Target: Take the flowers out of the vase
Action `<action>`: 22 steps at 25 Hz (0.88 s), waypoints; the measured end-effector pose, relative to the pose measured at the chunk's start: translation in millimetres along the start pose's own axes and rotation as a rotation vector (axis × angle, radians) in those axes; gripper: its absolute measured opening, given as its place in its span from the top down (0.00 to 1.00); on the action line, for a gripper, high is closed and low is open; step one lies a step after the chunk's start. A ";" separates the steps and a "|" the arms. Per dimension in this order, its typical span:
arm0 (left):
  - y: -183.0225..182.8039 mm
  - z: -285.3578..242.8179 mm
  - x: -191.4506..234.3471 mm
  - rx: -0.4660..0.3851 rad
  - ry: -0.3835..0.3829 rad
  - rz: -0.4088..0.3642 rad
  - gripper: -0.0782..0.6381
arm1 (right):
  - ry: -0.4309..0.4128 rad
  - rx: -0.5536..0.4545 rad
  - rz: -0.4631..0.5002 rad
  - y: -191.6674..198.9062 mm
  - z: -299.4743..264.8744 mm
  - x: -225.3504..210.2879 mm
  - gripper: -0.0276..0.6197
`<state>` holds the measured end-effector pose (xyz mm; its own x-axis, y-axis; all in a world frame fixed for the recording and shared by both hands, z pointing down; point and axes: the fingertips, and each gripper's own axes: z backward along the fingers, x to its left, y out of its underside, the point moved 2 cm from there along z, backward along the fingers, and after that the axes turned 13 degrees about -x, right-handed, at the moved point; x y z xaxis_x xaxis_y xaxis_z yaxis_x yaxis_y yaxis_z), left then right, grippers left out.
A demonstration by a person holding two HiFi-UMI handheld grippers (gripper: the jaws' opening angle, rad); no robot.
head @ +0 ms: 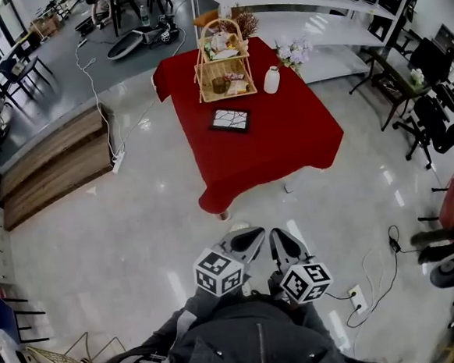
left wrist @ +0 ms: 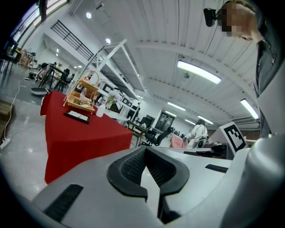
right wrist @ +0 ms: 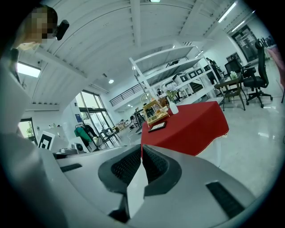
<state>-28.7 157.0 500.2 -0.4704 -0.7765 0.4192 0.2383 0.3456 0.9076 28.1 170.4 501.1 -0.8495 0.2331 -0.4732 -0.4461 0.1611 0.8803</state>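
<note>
Close below the head camera, two grippers are held side by side over the floor: the left gripper (head: 247,238) and the right gripper (head: 282,239), each with its jaws pressed together on nothing. Well ahead of both stands one table (head: 287,145) draped in a red cloth. On it, nearest the grippers, lies one dark flat frame (head: 230,120). Beyond the frame is one wicker basket (head: 221,60) with a tall handle, filled with small items, and just right of the basket stands one white, narrow-necked vase (head: 271,80). One bunch of flowers (head: 293,52), pale pink and white with some green, shows just beyond and right of the vase at the table's far corner; whether the stems sit in the vase cannot be told. The floor (head: 122,240) is pale and glossy, with a white cable (head: 99,93) trailing across it. Left of the table lies a low wooden platform (head: 53,163). To its right stand dark office chairs (head: 430,122), and beyond it white shelving (head: 332,27).
</note>
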 end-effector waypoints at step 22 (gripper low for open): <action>-72.3 -107.3 99.3 0.017 0.033 -0.023 0.88 | 0.009 0.009 -0.030 -46.0 -141.2 -42.0 0.94</action>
<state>-1.5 -1.6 473.8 -0.4472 -0.8011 0.3978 0.2129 0.3366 0.9173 44.5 17.8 485.1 -0.8384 0.2195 -0.4990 -0.4689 0.1765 0.8654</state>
